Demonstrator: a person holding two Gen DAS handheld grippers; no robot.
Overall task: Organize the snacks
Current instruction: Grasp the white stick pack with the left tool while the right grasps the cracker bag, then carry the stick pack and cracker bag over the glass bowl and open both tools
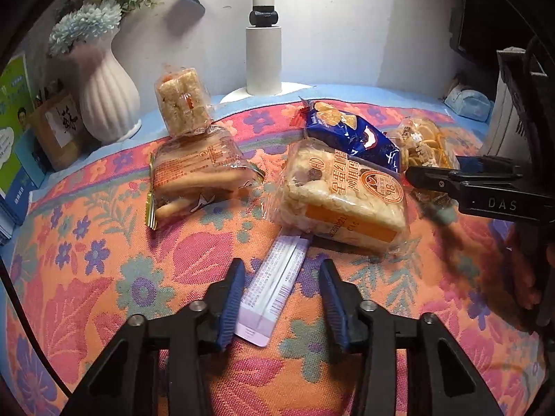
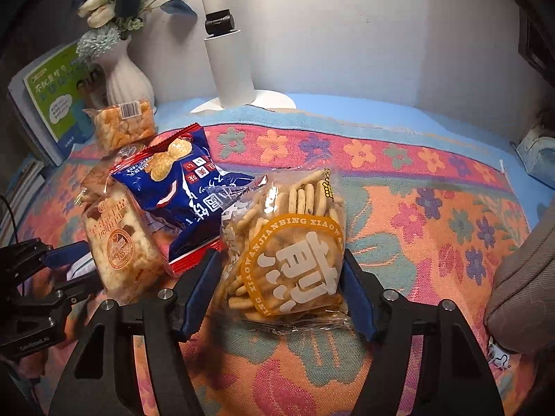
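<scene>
Jaws of both tools stood apart. On the left gripper point(image 1: 281, 298) they straddled a pale purple stick packet point(image 1: 274, 294) lying flat on the floral cloth point(image 1: 145, 267) that covered the worktop; whether the blue pads touched it could not be told. On the right gripper point(image 2: 277, 287) the jaws flanked a clear bag of small biscuits point(image 2: 288, 249) with an orange label, close at both sides.

Taking the white lamp post point(image 1: 263, 52) at the back wall as landmark: the white ribbed vase point(image 1: 105, 97) of flowers stood to its left, with books point(image 2: 59, 93) leaning beyond the vase. In front of the lamp, slightly left, a clear rice crisp packet point(image 1: 182, 104) sat propped on a clear-wrapped bread pack point(image 1: 197, 176). In front and right of the lamp, a blue cracker bag point(image 1: 350, 131) rested partly on an orange-labelled rice cake pack point(image 1: 343, 197), whose near edge lay just past the far end of the stick packet. The blue bag's corner also crowded the biscuit bag's left side.
</scene>
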